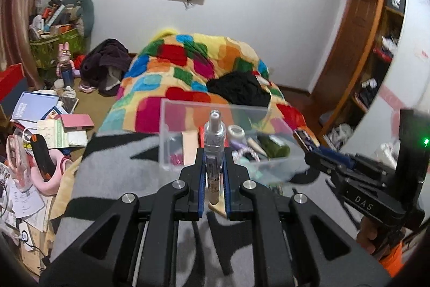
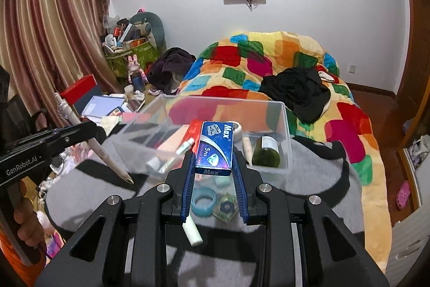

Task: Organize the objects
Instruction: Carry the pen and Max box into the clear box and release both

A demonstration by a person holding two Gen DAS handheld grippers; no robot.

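Note:
A clear plastic box (image 1: pixel 215 109) stands on a grey-and-black blanket, holding a green bottle (image 2: pixel 266 149), a tape roll (image 2: pixel 236 127), a white marker (image 2: pixel 185 145) and other small items. My left gripper (image 1: pixel 214 152) is shut on a pen (image 1: pixel 213 141) with a clear top, held upright in front of the box. The pen (image 2: pixel 104 155) also shows slanting at the left of the right wrist view. My right gripper (image 2: pixel 214 155) is shut on a blue "Max" box (image 2: pixel 215 147), raised over the near wall of the clear box. Below it lie a blue ring (image 2: pixel 204 202), a white tube (image 2: pixel 192 231) and a small packet (image 2: pixel 225 206).
A colourful patchwork quilt (image 2: pixel 268 58) with a black garment (image 2: pixel 298 90) covers the bed behind the box. Books, bags and toys (image 1: pixel 48 112) crowd the floor to the left. A wooden wardrobe (image 1: pixel 357 45) stands at the right. A person's hand (image 2: pixel 27 227) holds the left gripper's handle.

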